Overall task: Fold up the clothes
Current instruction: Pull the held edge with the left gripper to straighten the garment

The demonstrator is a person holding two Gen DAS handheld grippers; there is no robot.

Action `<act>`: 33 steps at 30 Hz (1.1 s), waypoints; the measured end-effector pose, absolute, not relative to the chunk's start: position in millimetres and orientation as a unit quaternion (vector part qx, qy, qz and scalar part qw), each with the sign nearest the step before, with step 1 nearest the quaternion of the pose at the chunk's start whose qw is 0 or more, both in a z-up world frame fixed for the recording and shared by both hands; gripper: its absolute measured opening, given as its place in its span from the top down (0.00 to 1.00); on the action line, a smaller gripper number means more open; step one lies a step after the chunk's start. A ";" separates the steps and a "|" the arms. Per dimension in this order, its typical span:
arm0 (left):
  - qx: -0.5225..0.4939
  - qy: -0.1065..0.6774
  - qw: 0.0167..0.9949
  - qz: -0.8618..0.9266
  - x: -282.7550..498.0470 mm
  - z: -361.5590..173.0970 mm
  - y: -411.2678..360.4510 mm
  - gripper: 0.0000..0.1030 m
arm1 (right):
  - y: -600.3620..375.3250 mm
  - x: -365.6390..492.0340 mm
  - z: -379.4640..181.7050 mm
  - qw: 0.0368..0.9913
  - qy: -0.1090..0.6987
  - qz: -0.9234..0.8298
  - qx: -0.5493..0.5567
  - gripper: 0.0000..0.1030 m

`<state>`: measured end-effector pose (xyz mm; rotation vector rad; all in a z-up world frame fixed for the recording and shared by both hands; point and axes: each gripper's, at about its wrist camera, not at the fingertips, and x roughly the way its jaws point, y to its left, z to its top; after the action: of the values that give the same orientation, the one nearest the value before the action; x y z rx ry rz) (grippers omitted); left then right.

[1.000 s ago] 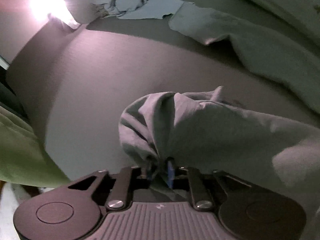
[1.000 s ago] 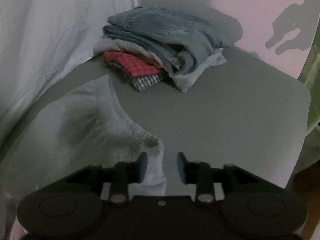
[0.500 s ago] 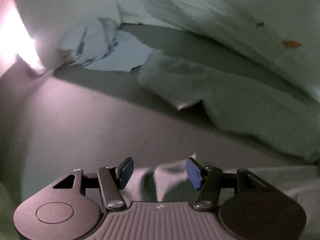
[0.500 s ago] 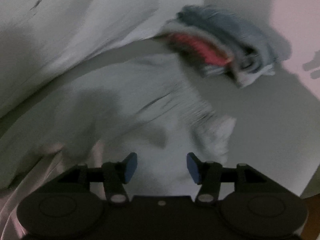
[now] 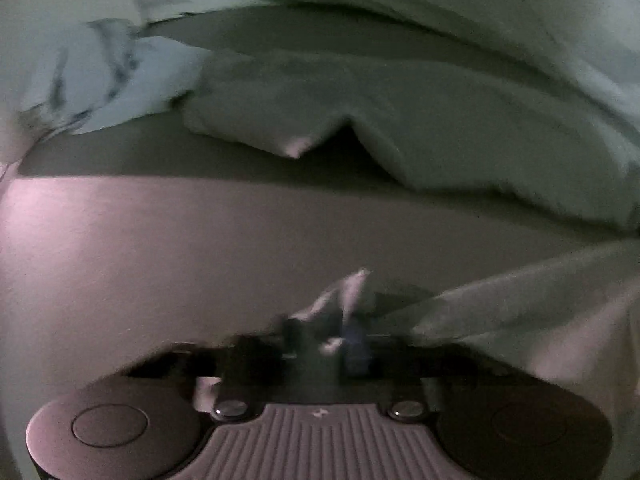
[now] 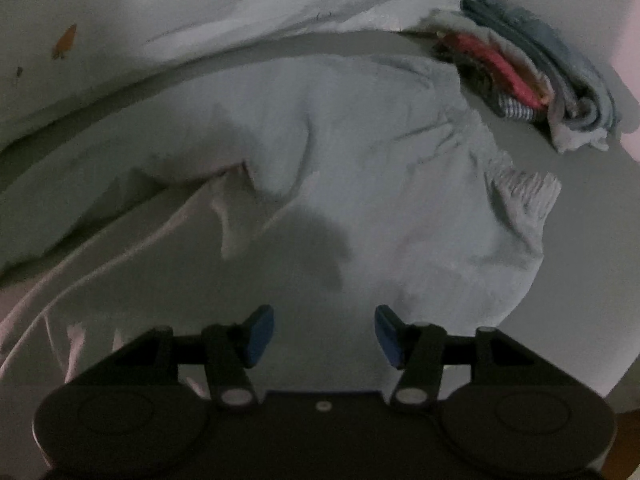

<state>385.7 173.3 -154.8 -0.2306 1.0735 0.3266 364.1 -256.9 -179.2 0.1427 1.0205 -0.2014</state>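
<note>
Dimly lit and partly smeared by motion, the left wrist view shows a crumpled pale-blue cloth at the upper left, lying on the grey tabletop. To its right, across the upper middle, a sleeve of the light-grey garment spreads toward the right edge, one pointed corner of it catching the light. Behind it a white sheet with a small orange print fills the top of the frame. Low in the middle, the left gripper has just been closing, and its jaws now stand nearly together, clamped on a bunched fold of the garment that pokes up between them; the blur hides exactly how the pads sit. From there a stretched band of the same fabric runs out to the right edge.

In the right wrist view, the white sheet covers the upper left, with an orange figure printed on it. The garment lies crumpled over the middle of the frame, a dark shadow in its centre, its ribbed cuff at the middle right. At the upper right a pile of folded clothes sits on the table, denim on top and a red piece within, just beside the garment's far edge. At the bottom centre, the right gripper hangs over the garment with its blue pads apart, nothing pinched between them.
</note>
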 end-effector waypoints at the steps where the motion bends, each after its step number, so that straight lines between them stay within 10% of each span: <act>1: -0.128 0.493 0.844 0.166 382.7 -148.0 176.8 0.91 | -255.5 362.2 -180.2 0.864 0.489 -0.096 0.071 0.44; 13: -0.281 0.363 0.843 0.281 412.9 -94.4 282.9 0.95 | -244.5 360.5 -170.2 0.877 0.469 -0.093 0.046 0.44; 16: -0.246 0.375 0.857 0.253 401.5 -96.3 276.1 0.71 | -246.7 358.2 -169.3 0.877 0.467 -0.102 0.049 0.43; 27: -0.326 0.448 0.804 0.215 348.3 -159.8 276.8 0.38 | -240.0 367.0 -183.4 0.861 0.495 -0.093 0.068 0.43; 30: -0.294 0.457 0.814 0.206 347.7 -163.8 262.2 0.44 | -222.6 369.8 -186.3 0.863 0.497 -0.077 0.055 0.42; 33: -0.249 0.456 0.819 0.245 344.9 -158.2 248.6 0.95 | -208.4 371.1 -189.1 0.863 0.500 -0.066 0.043 0.43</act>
<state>344.9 248.6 -158.2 -0.5298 0.9721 0.5213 371.1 -208.4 -189.1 0.0908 1.0481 -0.1380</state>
